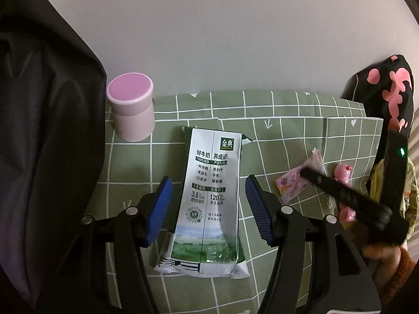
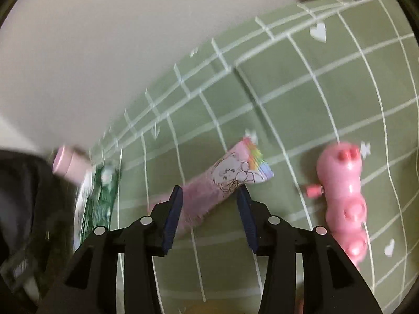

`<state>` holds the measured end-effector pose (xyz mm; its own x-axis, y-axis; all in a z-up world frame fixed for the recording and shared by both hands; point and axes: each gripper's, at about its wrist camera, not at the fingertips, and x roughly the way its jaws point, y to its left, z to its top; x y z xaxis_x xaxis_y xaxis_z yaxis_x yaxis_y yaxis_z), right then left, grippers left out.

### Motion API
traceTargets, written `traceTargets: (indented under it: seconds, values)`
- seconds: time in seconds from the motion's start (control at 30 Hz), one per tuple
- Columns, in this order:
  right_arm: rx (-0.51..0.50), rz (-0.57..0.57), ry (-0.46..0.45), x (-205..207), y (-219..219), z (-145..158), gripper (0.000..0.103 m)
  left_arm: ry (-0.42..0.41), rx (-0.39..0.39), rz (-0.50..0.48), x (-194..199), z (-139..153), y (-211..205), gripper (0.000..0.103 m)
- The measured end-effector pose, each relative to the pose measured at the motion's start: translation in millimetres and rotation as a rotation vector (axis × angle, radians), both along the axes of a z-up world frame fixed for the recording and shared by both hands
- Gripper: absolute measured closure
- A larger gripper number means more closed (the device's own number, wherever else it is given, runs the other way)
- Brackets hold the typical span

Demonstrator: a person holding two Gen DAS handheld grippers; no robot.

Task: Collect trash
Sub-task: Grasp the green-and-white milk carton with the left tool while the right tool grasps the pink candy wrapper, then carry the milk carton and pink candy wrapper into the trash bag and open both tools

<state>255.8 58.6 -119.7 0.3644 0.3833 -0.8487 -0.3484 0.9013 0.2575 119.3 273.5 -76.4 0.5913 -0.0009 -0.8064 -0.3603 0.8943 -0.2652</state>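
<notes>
Milk carton (image 1: 209,198) lies flat between the spread left hand-held gripper (image 1: 208,183); right hand-held gripper (image 2: 209,193), spread, straddles a pink wrapper (image 2: 225,183).

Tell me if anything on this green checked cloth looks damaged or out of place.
The milk carton lies flat and crushed, its corners creased, between the open left gripper. A pink wrapper lies loose beside a pink toy.

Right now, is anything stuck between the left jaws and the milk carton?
No. The left gripper is open and the flattened milk carton lies on the green checked cloth right between its jaws, with bare gaps on both sides. The pink cup stands off to the left, out of the way.
</notes>
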Motion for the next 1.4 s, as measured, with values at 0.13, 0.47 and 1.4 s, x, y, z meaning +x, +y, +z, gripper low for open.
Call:
traceTargets:
  seconds: [0.13, 0.47, 1.4]
  values:
    - [-0.031, -0.010, -0.071, 12, 15, 2, 0.059, 0.002, -0.007, 0.016, -5, -3, 4, 0.048]
    - [-0.096, 0.147, -0.105, 6, 4, 11, 0.083, -0.007, -0.071, -0.015, -4, -9, 6, 0.048]
    - [-0.008, 0.053, -0.357, -40, -117, 146, 0.084, -0.091, -0.067, -0.114, 53, 53, -39, 0.052]
